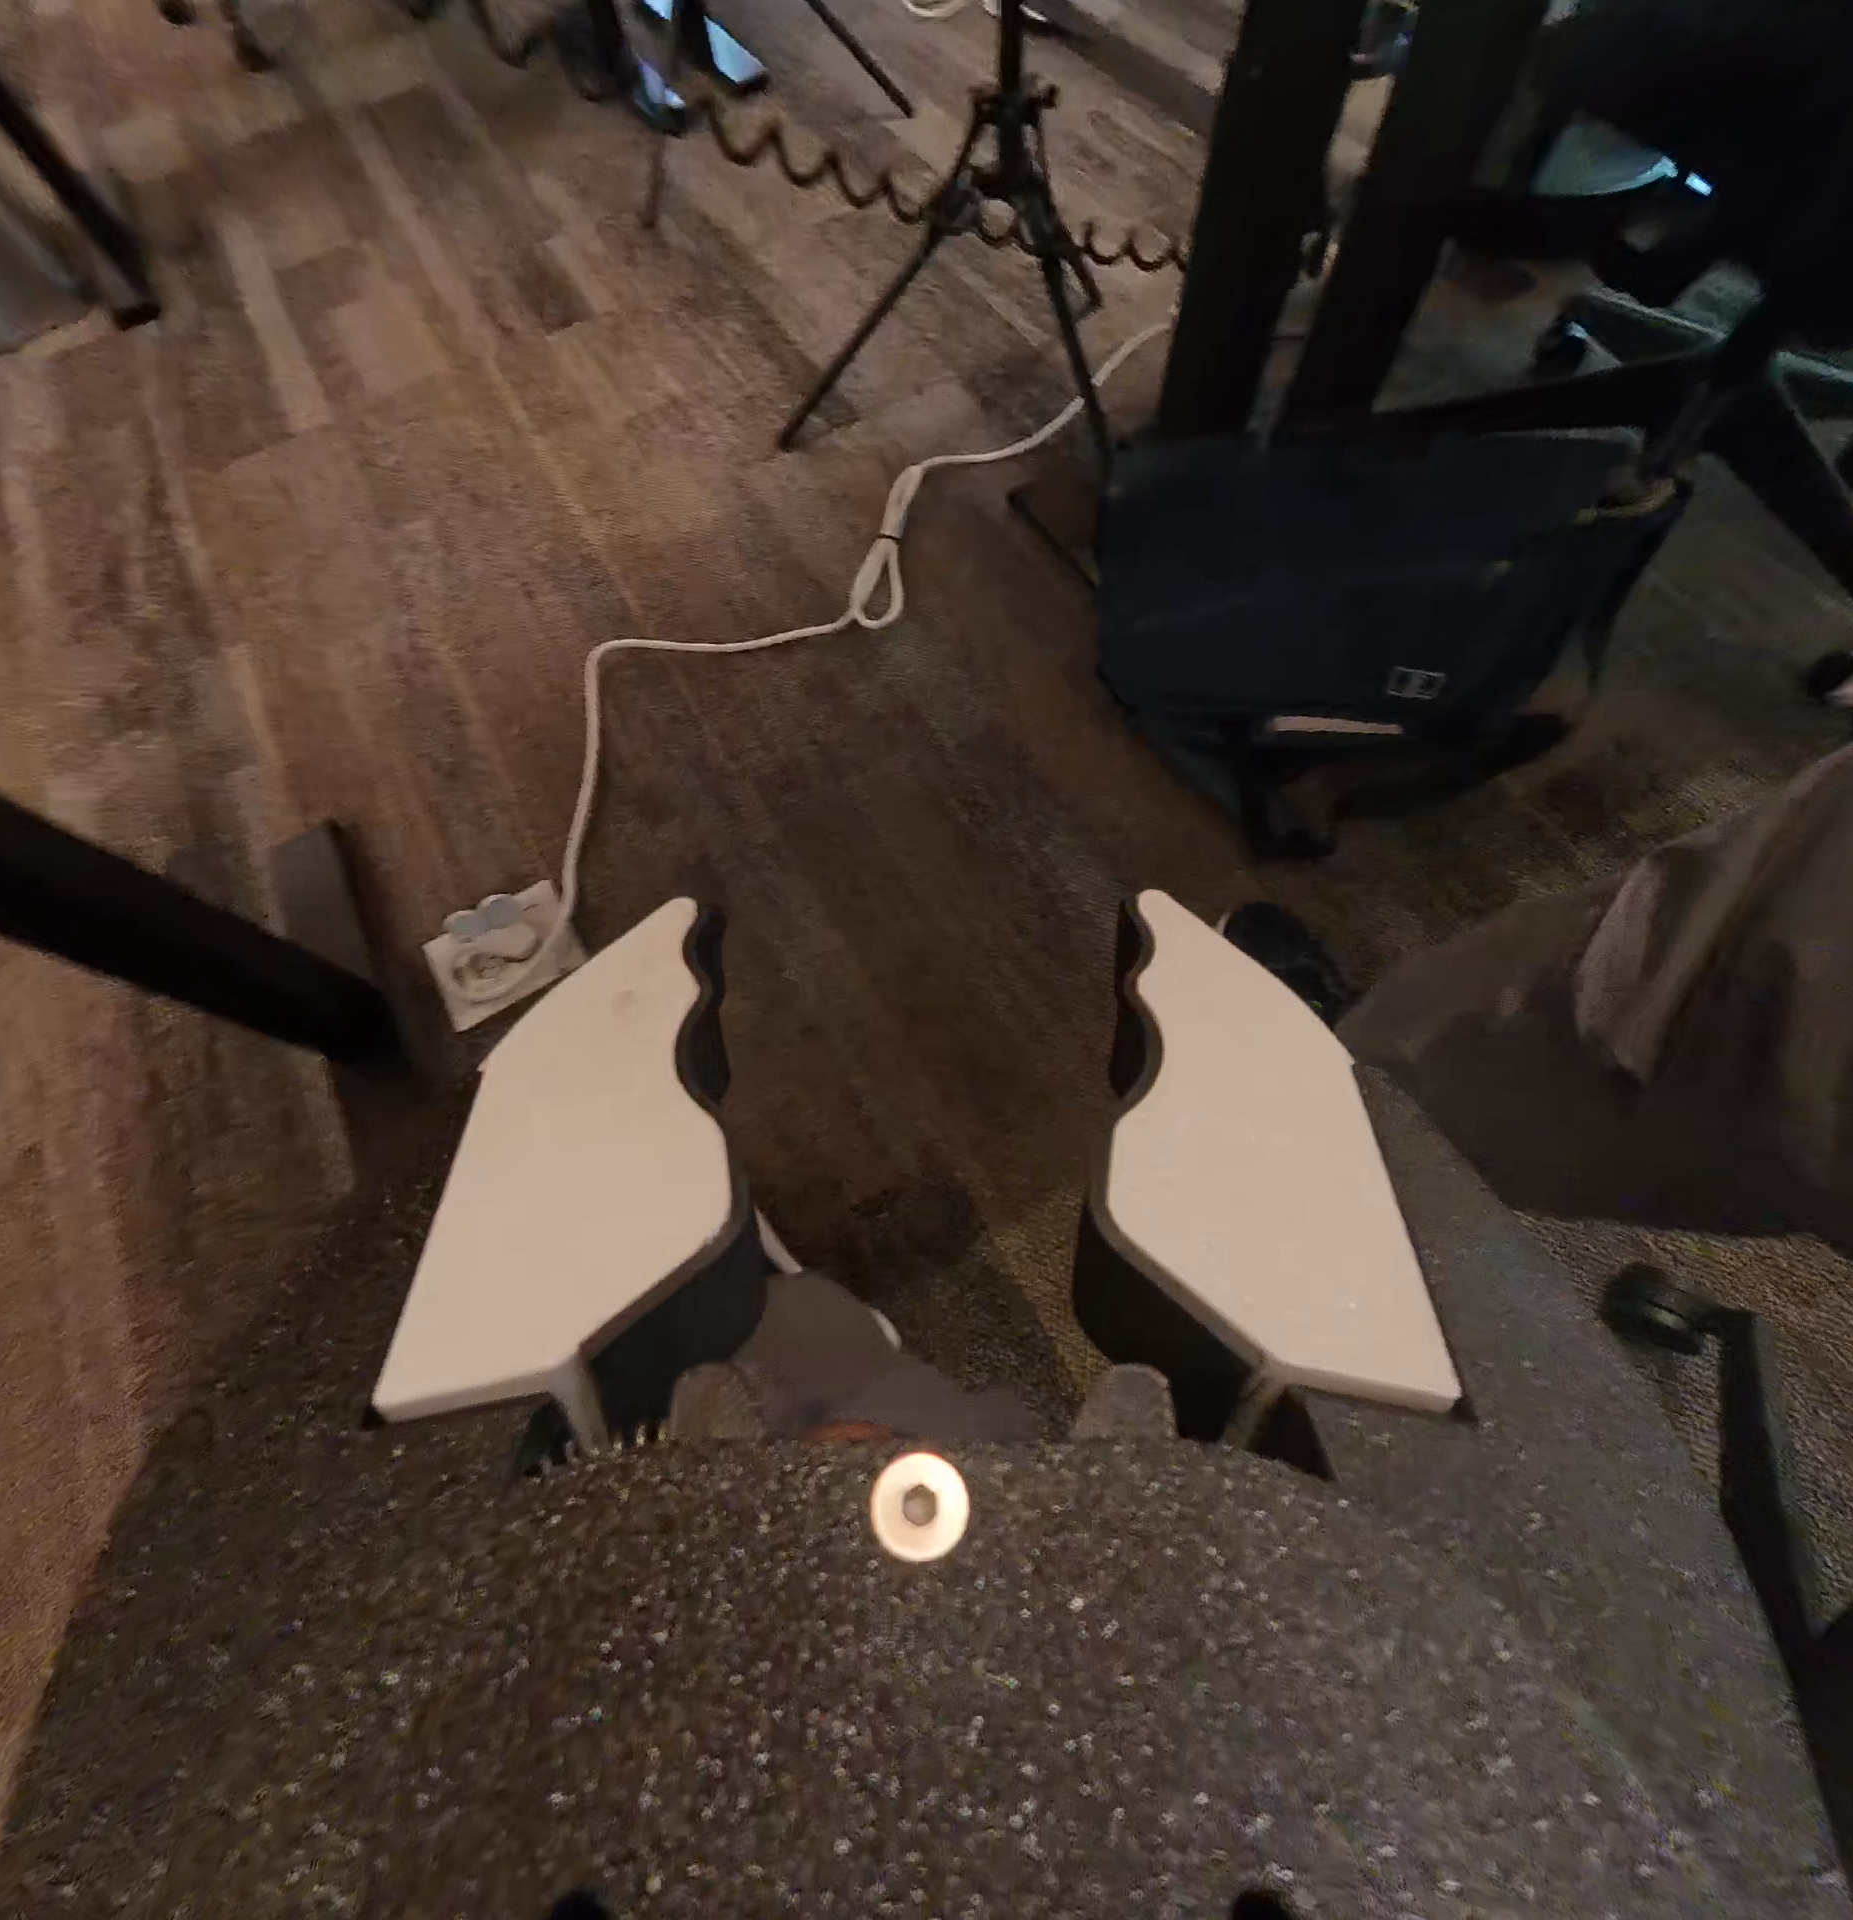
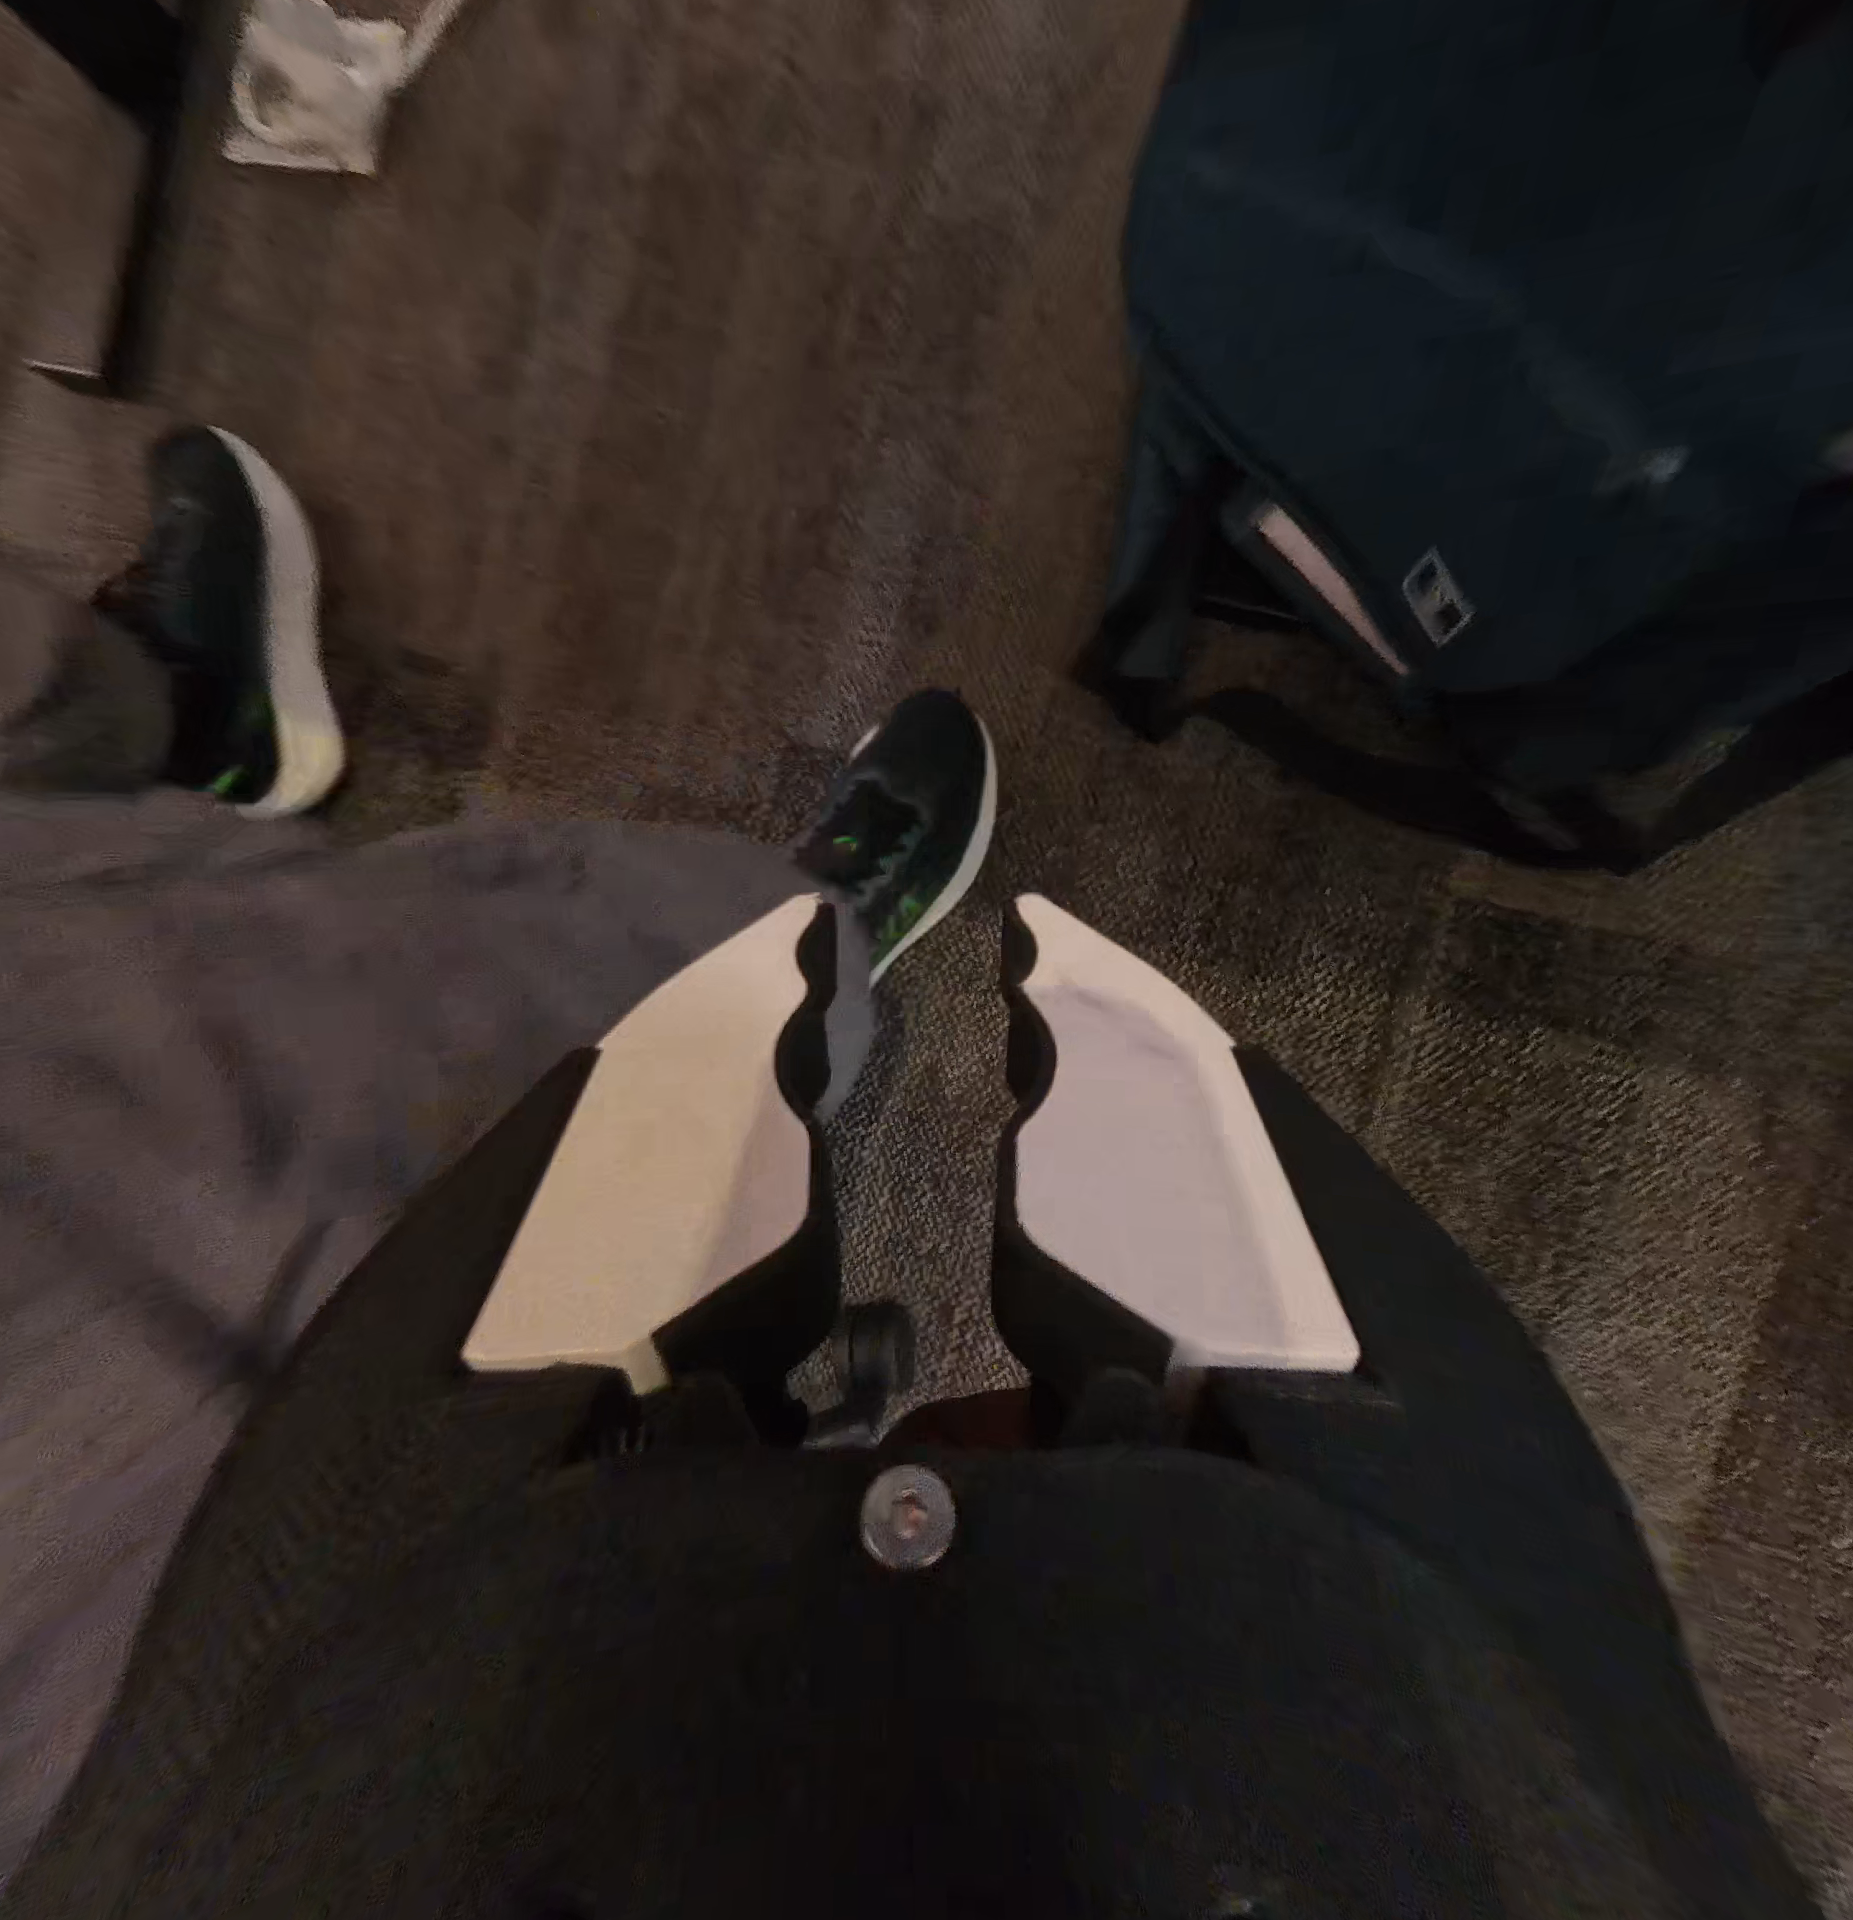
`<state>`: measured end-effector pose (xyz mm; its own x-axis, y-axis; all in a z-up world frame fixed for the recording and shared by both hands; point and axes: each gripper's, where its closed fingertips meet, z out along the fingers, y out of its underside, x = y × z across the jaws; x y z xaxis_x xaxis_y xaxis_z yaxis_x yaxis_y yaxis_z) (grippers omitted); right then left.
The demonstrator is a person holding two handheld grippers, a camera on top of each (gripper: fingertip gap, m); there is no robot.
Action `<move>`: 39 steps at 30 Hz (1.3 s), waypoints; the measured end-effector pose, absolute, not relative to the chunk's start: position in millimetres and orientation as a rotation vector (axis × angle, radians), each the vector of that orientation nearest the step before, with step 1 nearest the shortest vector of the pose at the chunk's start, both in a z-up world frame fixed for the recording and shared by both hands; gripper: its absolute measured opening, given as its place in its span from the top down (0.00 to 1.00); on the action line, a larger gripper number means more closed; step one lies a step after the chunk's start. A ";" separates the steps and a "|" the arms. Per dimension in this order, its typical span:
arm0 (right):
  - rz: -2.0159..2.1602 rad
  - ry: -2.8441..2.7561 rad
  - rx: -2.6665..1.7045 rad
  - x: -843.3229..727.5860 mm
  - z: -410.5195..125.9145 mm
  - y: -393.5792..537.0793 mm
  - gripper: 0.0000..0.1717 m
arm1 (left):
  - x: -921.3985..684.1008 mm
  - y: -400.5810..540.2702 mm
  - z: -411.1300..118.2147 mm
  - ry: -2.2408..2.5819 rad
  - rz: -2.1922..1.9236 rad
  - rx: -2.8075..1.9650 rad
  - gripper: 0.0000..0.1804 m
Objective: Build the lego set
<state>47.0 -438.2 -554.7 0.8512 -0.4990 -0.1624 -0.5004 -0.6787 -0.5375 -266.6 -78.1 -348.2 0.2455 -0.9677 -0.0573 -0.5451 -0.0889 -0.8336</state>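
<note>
Left wrist view. Nearest the lens: the speckled dark body of the left tongs (image 1: 917, 935), with a pale bolt head (image 1: 919, 1507) on the centre line. Its two white fingers (image 1: 589, 1122) stand wide apart; only carpet (image 1: 901, 790) shows between the dark wavy pads, nothing gripped. Just beyond the left fingertip lies a white floor socket (image 1: 496, 961), with a white cable (image 1: 693, 646) running from it across the carpet toward a dark blue bag (image 1: 1348, 582) at upper right. The bag sits against black furniture legs (image 1: 1244, 208). A black tripod (image 1: 995, 208) and a coiled black cord (image 1: 849, 177) stand farther back. A black bar (image 1: 153, 935) crosses at left. Grey trouser cloth (image 1: 1680, 987) fills the right edge; a dark shoe shows just past the right fingertip.

Right wrist view. Nearest the lens: the black body of the right tongs (image 2: 911, 914), bolt head (image 2: 907, 1515) at centre. White fingers (image 2: 683, 1132) are part-way apart, a narrow gap between the pads, with only carpet (image 2: 1317, 1039) and things far below seen through it; nothing is clamped. A black shoe with white sole and green marks (image 2: 922, 800) rests on the floor just beyond the fingertips, its grey trouser leg (image 2: 330, 987) spreading to the left. A second matching shoe (image 2: 247, 623) lies at left. The dark blue bag (image 2: 1524, 364) occupies the upper right; the white socket (image 2: 309, 83) shows at top left. View is motion-blurred.
</note>
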 end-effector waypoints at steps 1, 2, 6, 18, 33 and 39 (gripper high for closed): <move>0.021 0.769 -2.444 55.1 -582.2 -437.7 0.82 | -249.5 -87.3 -360.8 1.432 -0.701 -1.750 0.60; 0.031 0.815 -2.451 60.6 -606.0 -439.3 0.82 | -231.1 -95.6 -375.5 1.465 -0.714 -1.762 0.61; 0.070 0.979 -2.428 59.1 -643.7 -463.4 0.82 | -141.5 -136.0 -458.9 1.682 -0.750 -1.812 0.61; -0.052 1.278 -2.400 3.1 -590.5 -735.6 0.83 | 63.8 -274.9 -732.6 2.047 -0.777 -2.040 0.78; 0.184 2.077 -2.117 -169.3 -687.4 -911.3 0.84 | 186.7 -302.2 -970.4 2.259 -0.287 -1.924 0.81; 0.248 2.065 -2.130 -162.0 -706.4 -913.3 0.84 | 205.9 -305.7 -986.5 2.209 -0.329 -1.957 0.83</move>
<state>-162.0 -913.3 -706.4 0.0304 -0.9723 -0.2320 -0.9995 -0.0308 -0.0022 205.9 -305.7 -986.5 -0.1229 -0.9923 0.0171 -0.9543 0.1134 -0.2767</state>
